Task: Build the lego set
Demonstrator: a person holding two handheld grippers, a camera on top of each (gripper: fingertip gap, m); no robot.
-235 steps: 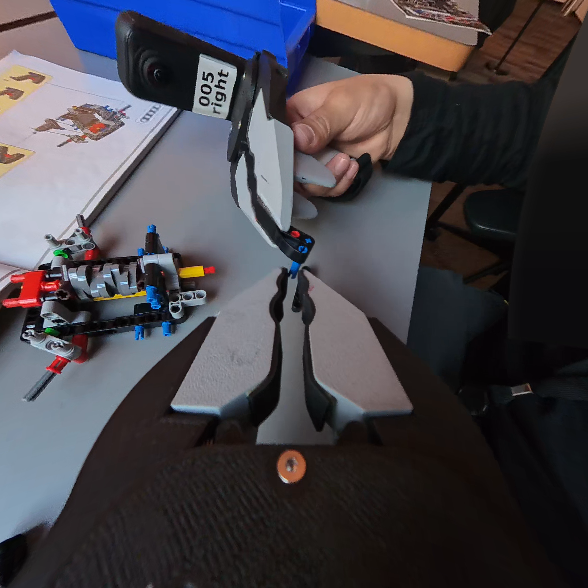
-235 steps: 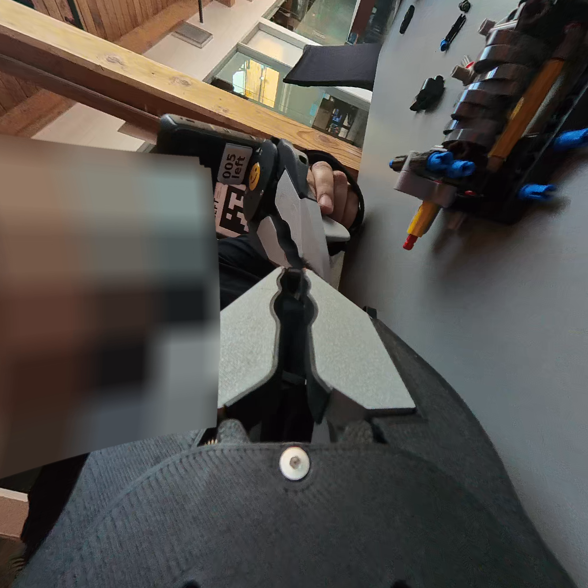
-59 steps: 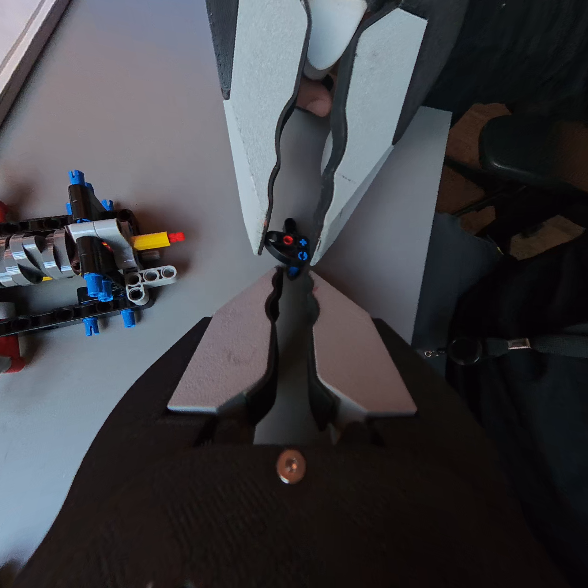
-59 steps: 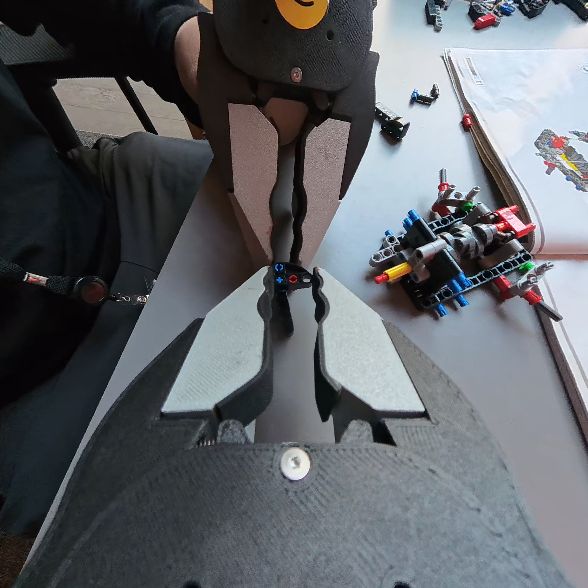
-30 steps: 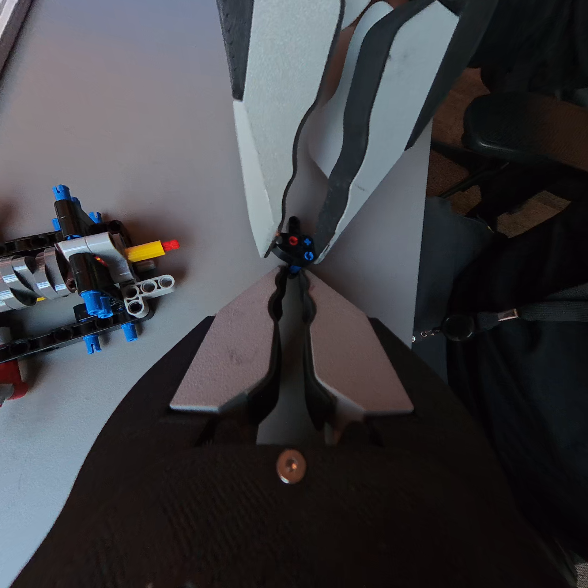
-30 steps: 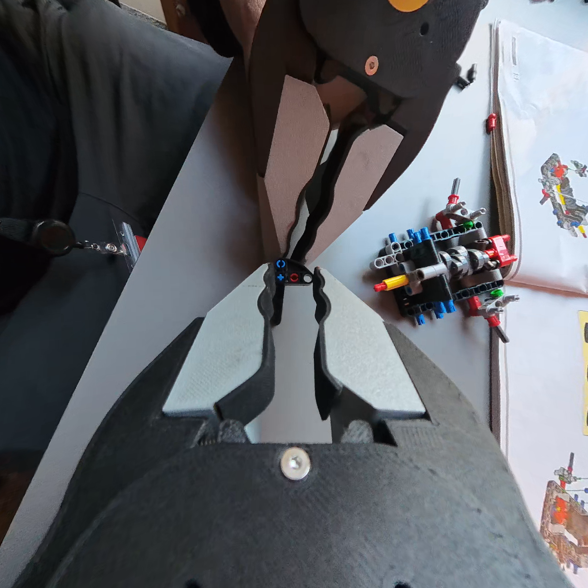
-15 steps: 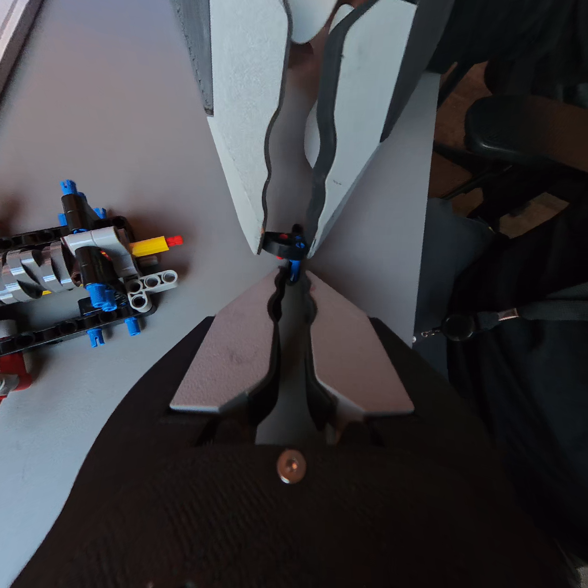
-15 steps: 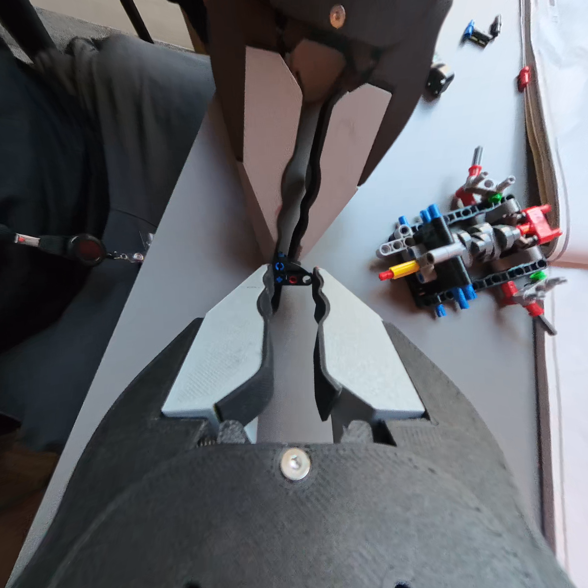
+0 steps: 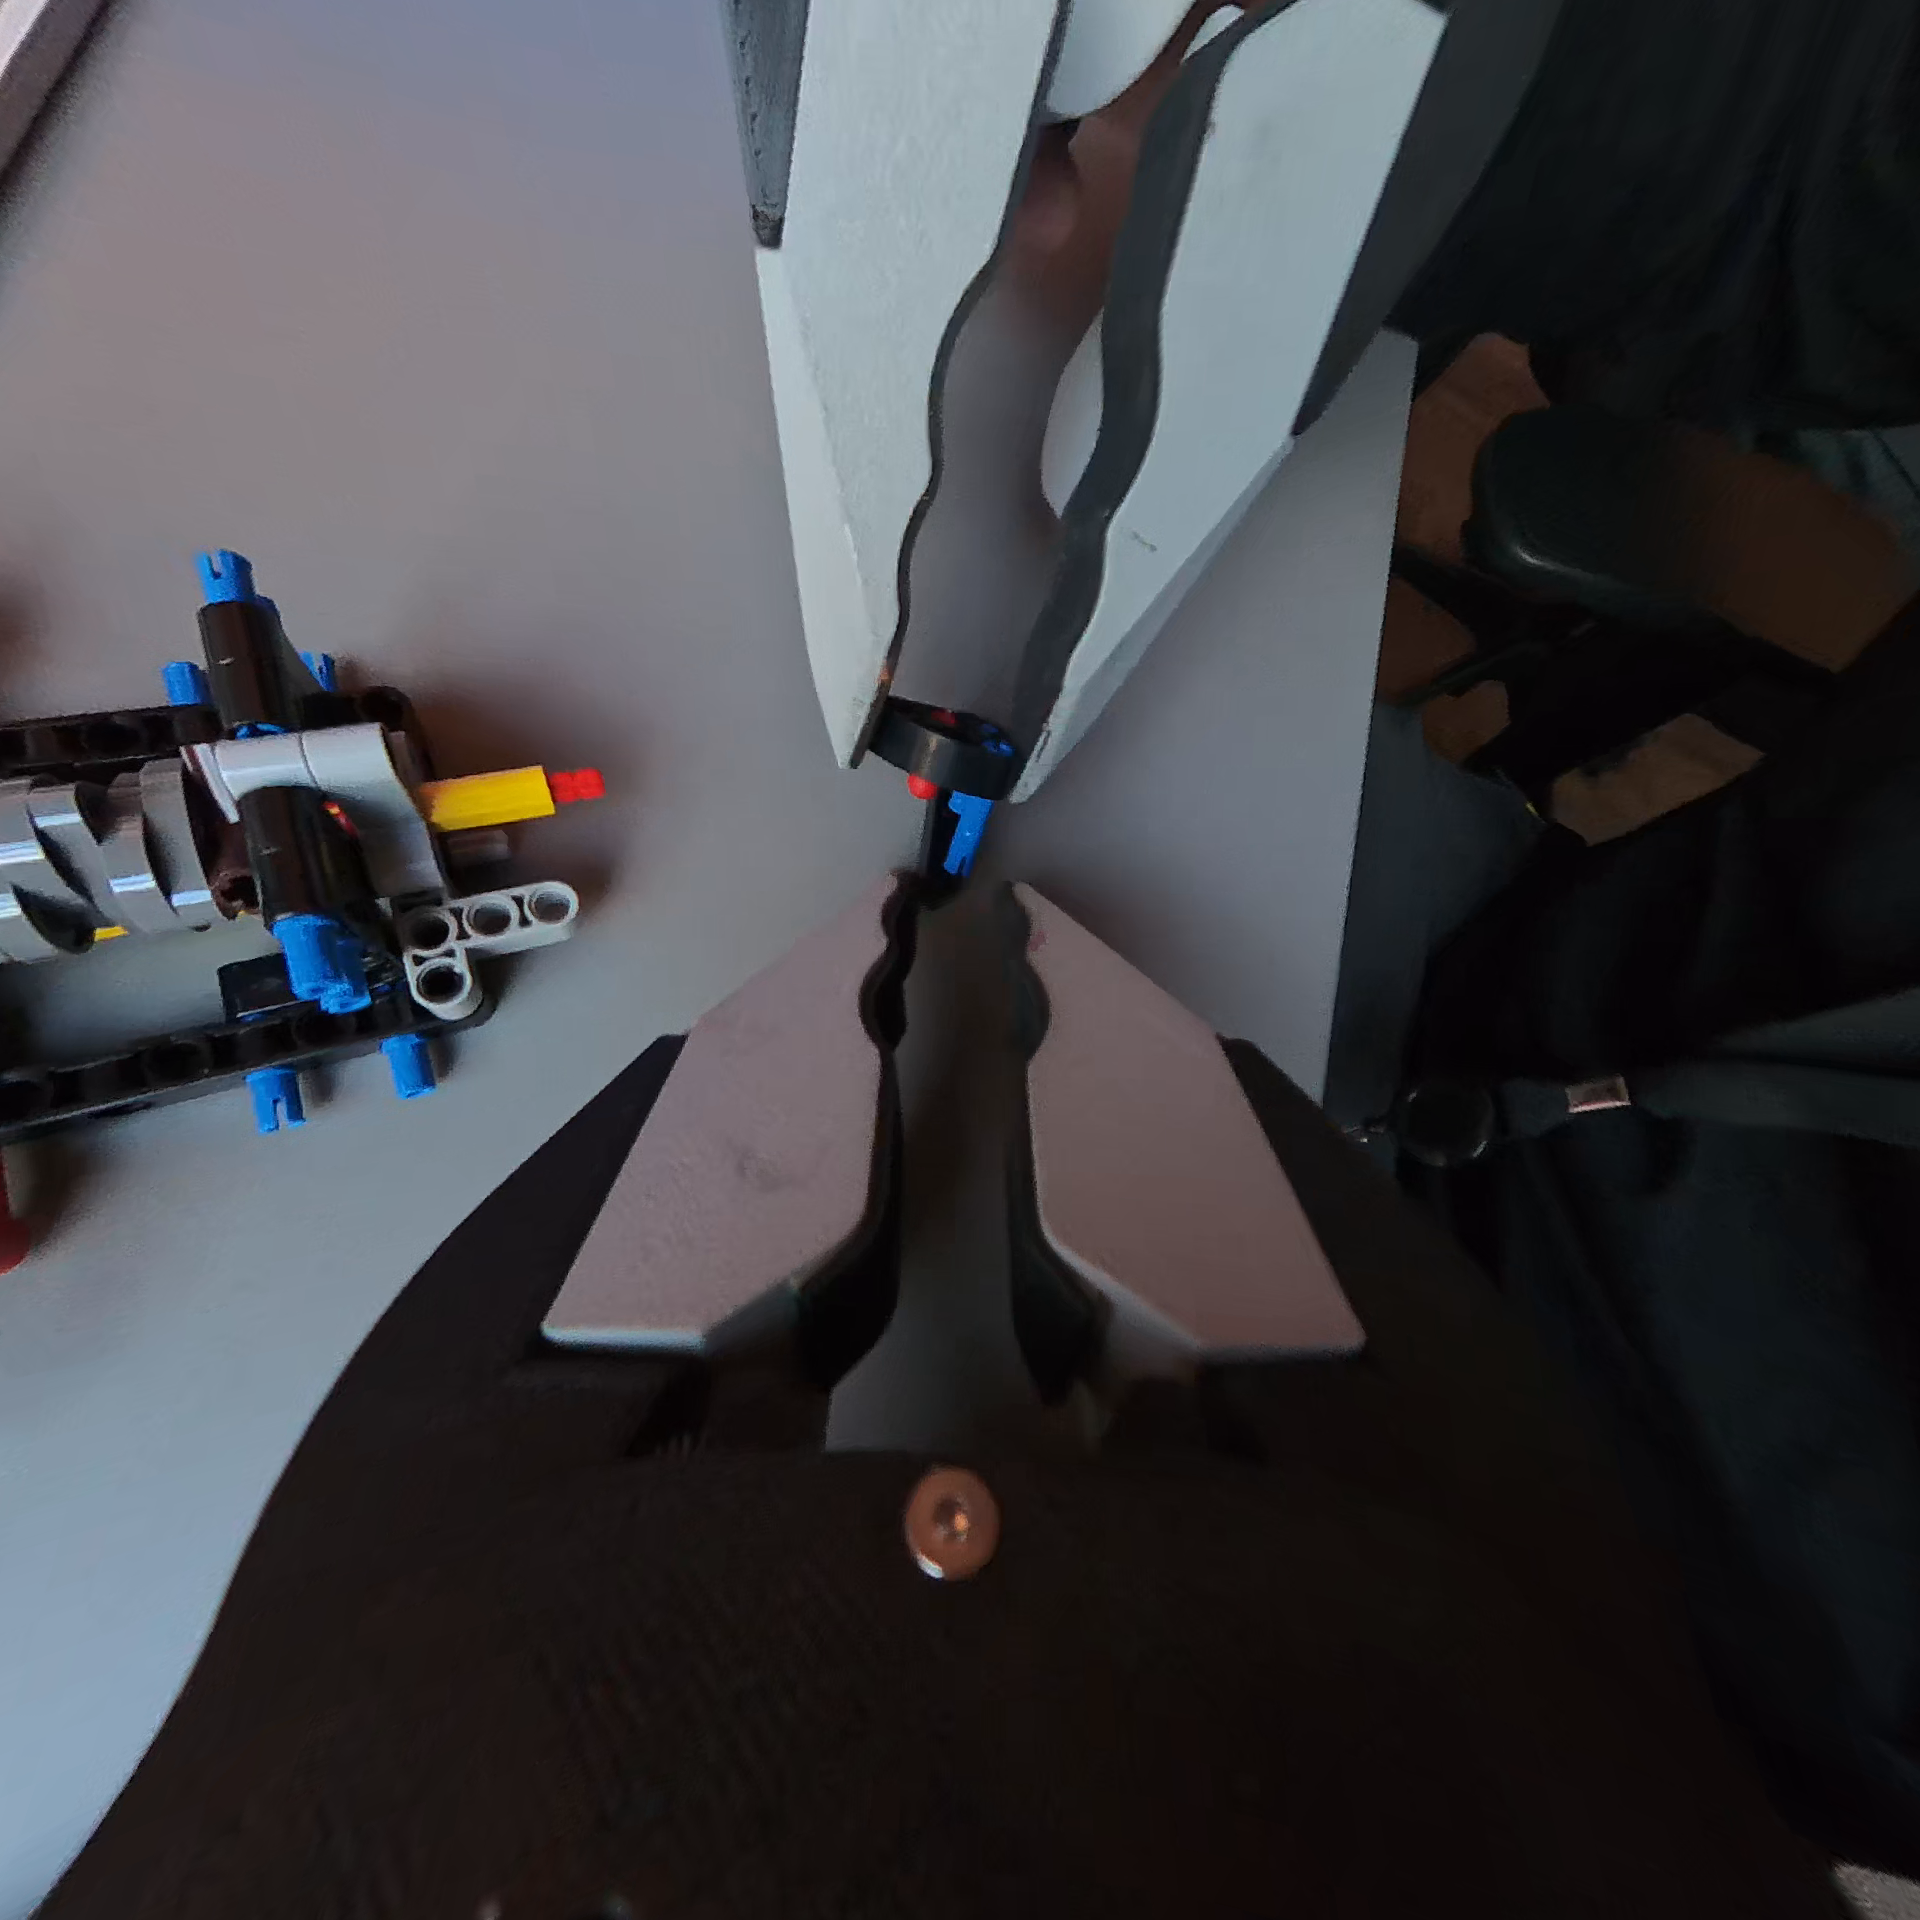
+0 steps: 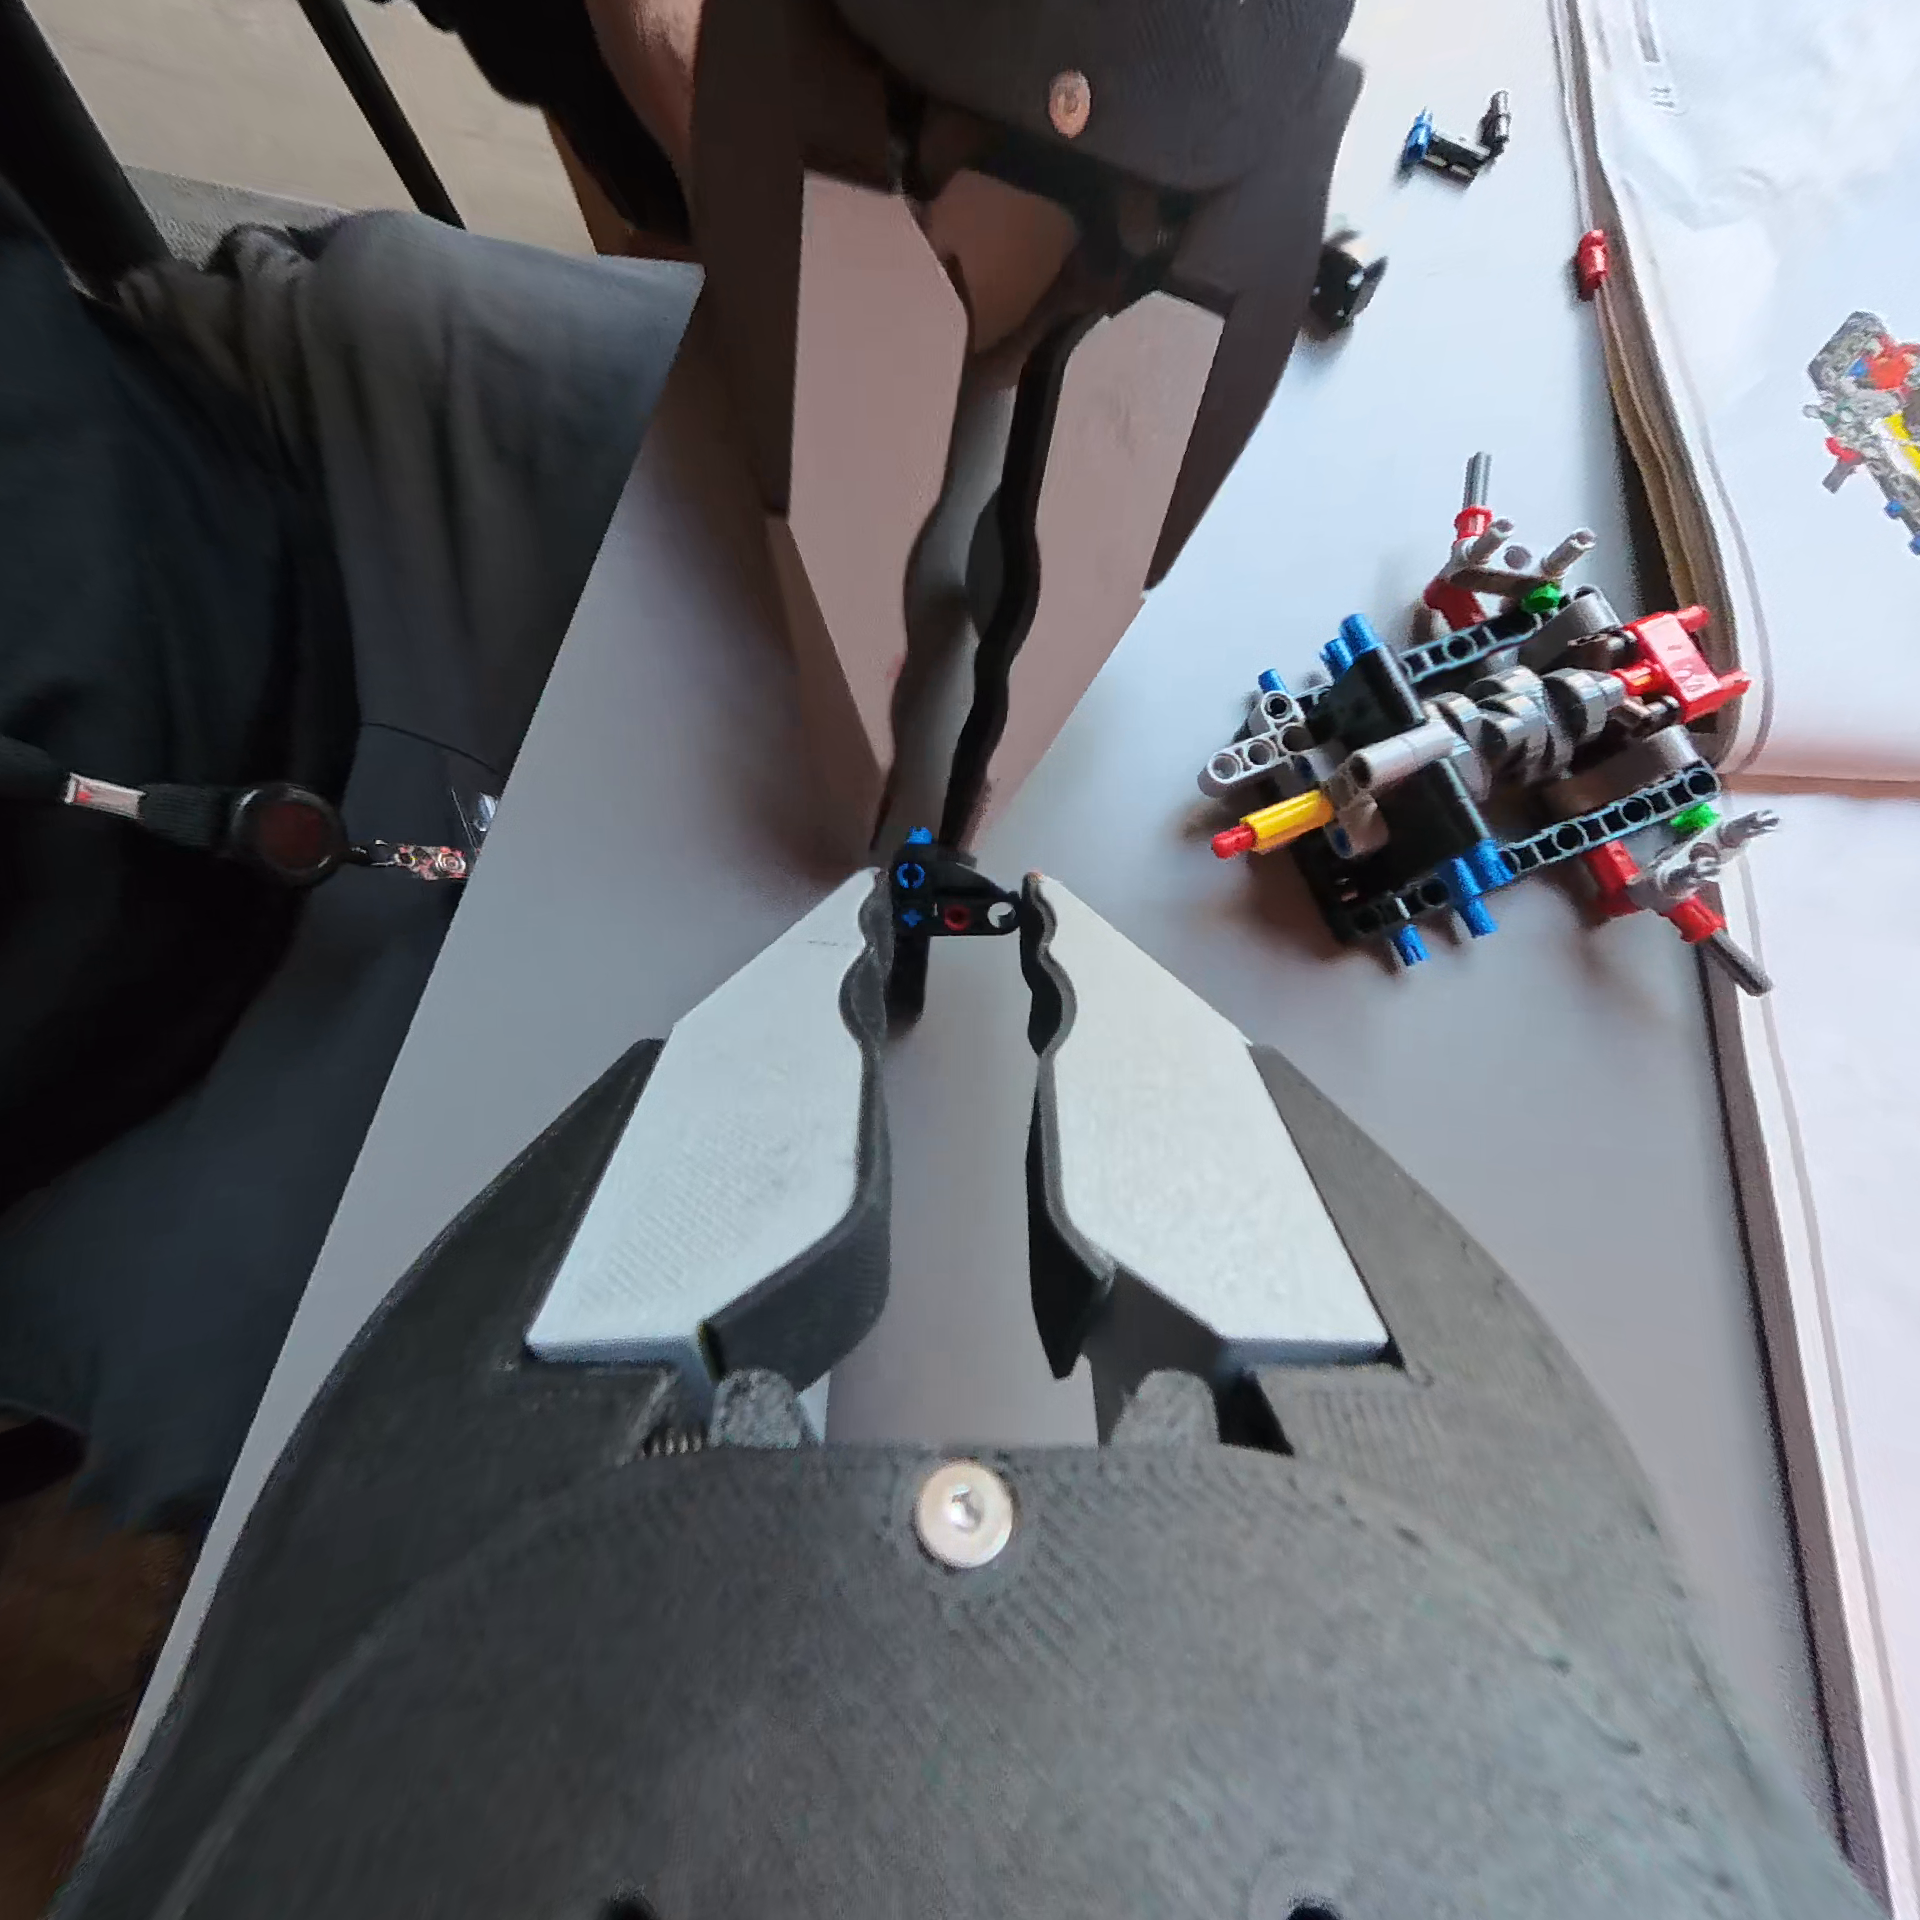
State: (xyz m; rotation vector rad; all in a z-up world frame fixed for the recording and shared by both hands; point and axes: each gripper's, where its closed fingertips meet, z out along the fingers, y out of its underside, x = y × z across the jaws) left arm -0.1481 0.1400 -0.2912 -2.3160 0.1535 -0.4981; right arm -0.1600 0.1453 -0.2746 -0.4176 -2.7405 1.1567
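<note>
My right gripper [image 10: 954,883] is shut on a small black lego piece [image 10: 951,906] that carries a red pin and blue pins. My left gripper [image 9: 954,891] meets it tip to tip above the grey table [image 9: 520,312], near the table's edge. Its jaws stand narrow on the end of a blue pin [image 9: 961,828] that sits in the black piece [image 9: 940,750]. In the left wrist view the right gripper [image 9: 940,774] reaches in from the top. In the right wrist view the left gripper [image 10: 920,821] does the same. The part-built lego assembly [image 9: 260,862] lies on the table, apart from both grippers [image 10: 1455,748].
An open instruction booklet [image 10: 1818,260] lies beyond the assembly. Loose small pieces [image 10: 1449,140] and a red one [image 10: 1590,265] lie near it. The table edge runs close beside the grippers, with a person's legs [image 10: 312,520], a badge reel [image 10: 286,831] and a chair [image 9: 1662,540] past it. My two grippers' fingertips are within a few centimetres of each other.
Earlier the right gripper turned to face the left one tip to tip. In the last half second the black piece has tilted edge-on and drawn slightly away, so more of the blue pin shows.
</note>
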